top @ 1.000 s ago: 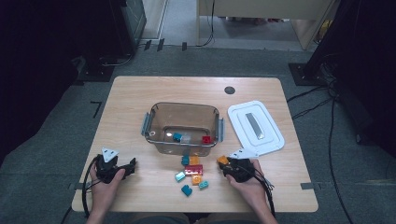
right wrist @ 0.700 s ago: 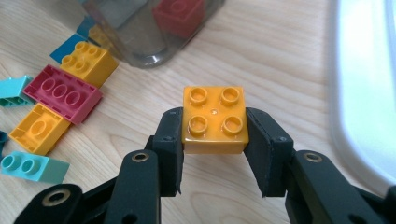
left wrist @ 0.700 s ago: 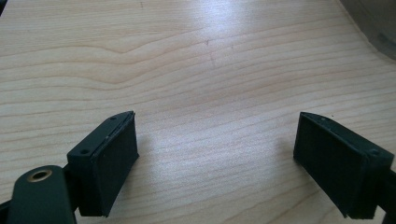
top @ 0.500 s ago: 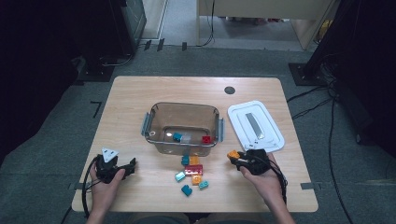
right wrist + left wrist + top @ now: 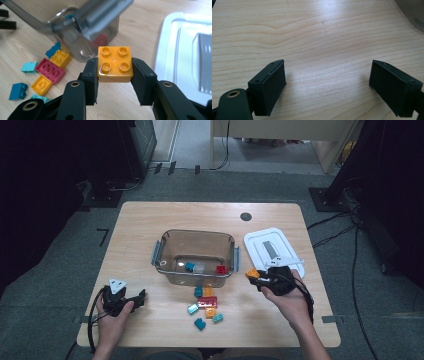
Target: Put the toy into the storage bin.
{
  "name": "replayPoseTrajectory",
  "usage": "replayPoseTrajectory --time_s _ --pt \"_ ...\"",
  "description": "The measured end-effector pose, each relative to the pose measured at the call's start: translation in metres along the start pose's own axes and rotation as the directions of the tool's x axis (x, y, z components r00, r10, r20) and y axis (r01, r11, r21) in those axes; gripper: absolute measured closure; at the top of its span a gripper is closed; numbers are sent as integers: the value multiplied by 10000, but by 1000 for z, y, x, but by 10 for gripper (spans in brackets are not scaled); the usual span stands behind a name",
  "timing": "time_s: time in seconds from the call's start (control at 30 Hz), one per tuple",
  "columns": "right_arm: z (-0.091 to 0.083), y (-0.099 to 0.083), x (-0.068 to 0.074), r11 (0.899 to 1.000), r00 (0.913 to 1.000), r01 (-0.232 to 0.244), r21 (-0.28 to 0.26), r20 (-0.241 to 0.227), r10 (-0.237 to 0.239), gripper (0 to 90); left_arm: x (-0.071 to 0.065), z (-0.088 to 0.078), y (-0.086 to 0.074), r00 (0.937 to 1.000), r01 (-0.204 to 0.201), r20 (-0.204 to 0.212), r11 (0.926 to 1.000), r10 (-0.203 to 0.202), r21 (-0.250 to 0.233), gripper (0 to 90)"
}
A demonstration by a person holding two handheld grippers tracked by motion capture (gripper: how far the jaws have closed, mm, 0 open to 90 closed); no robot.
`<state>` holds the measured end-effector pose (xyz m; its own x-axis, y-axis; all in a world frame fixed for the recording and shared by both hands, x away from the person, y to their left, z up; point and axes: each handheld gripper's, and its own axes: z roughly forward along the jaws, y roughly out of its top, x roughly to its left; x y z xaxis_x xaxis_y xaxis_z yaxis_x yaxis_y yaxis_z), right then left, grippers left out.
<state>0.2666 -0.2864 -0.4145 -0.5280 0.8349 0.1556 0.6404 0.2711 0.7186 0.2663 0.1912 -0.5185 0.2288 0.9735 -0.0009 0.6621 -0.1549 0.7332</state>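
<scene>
One orange brick (image 5: 114, 64) sits pinched in my right claw (image 5: 114, 75), just beside the clear bin (image 5: 195, 258); three bricks lie inside it, six loose bricks (image 5: 206, 307) wait below; my left claw (image 5: 329, 85) rests spread, empty

Bare bench (image 5: 150, 225) lay open from the 9 to 12 o'clock side of the clear plastic bin (image 5: 196, 257), and wood ran unbroken ahead of the left gripper (image 5: 327, 82), whose jaws stood wide apart. At the bin's 6 o'clock, a cluster of loose bricks (image 5: 205, 306) cluttered the front strip. At its 3 o'clock, the white lid (image 5: 272, 251) covered the bench, leaving a narrow lane where the right gripper (image 5: 256, 275) hung with the orange brick (image 5: 114, 64).
</scene>
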Motion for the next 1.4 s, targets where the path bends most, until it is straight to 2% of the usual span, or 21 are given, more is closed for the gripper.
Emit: replayPoseTrajectory --time_s 0.33,0.53,1.03,1.2,1.4 --pt "-10 36 8 9987 9988 462 -198 -147 -464 598 0 0 0 10000 11 3 10000 -11 -3 135" --pt "-7 56 19 9961 9958 851 -230 -307 -858 598 0 0 0 10000 -2 5 10000 2 17 135" --pt "29 88 51 9889 9853 1483 -24 -858 -1479 598 0 0 0 10000 -8 12 10000 8 -9 135" --pt "40 92 55 9891 9854 1468 118 -883 -1452 597 0 0 0 10000 -11 10 10000 11 -11 134" --pt "52 94 56 9896 9833 1395 361 -1230 -1341 548 0 0 0 10000 -29 24 10000 29 -6 134"
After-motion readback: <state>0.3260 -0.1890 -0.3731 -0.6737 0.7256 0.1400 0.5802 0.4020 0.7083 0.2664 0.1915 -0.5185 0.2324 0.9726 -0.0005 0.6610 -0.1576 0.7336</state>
